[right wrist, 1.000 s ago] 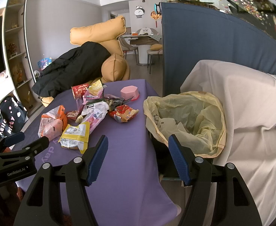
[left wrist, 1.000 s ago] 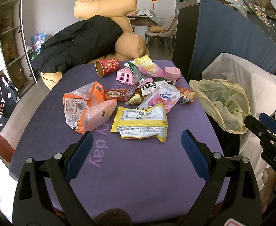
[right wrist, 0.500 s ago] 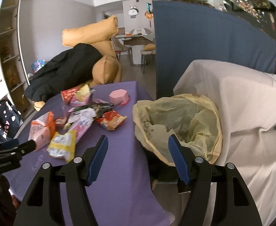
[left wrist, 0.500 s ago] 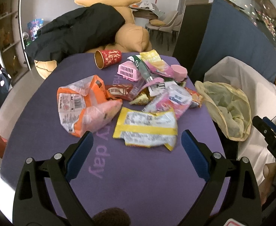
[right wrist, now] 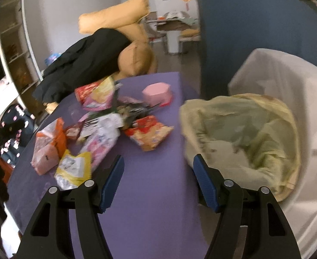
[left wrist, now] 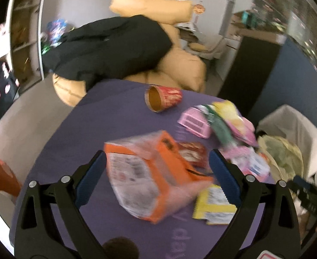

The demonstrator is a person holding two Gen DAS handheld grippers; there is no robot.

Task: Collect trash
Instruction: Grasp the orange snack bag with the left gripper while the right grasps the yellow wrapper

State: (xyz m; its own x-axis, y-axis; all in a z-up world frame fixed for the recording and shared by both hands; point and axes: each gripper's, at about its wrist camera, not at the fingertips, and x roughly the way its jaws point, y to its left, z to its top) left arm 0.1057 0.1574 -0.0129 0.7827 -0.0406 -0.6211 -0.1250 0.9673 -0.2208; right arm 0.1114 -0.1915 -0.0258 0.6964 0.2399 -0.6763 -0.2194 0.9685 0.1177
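Your left gripper (left wrist: 157, 177) has its fingers wide around the orange bag (left wrist: 149, 179) on the bench (left wrist: 106, 116), not yet closed. Your right gripper (right wrist: 157, 182) is wide and empty beside the trash bag (right wrist: 242, 133). Pinch too shallow and the slack bag may slip free.

The left tool (left wrist: 157, 173) has black plastic arms with triangular cut-outs, round silver screws at the joints and blue ribbed pads (left wrist: 89, 178) on its fingers. The right tool (right wrist: 157, 183) is built alike: black frame, silver screws, blue toothed pads (right wrist: 206, 185).
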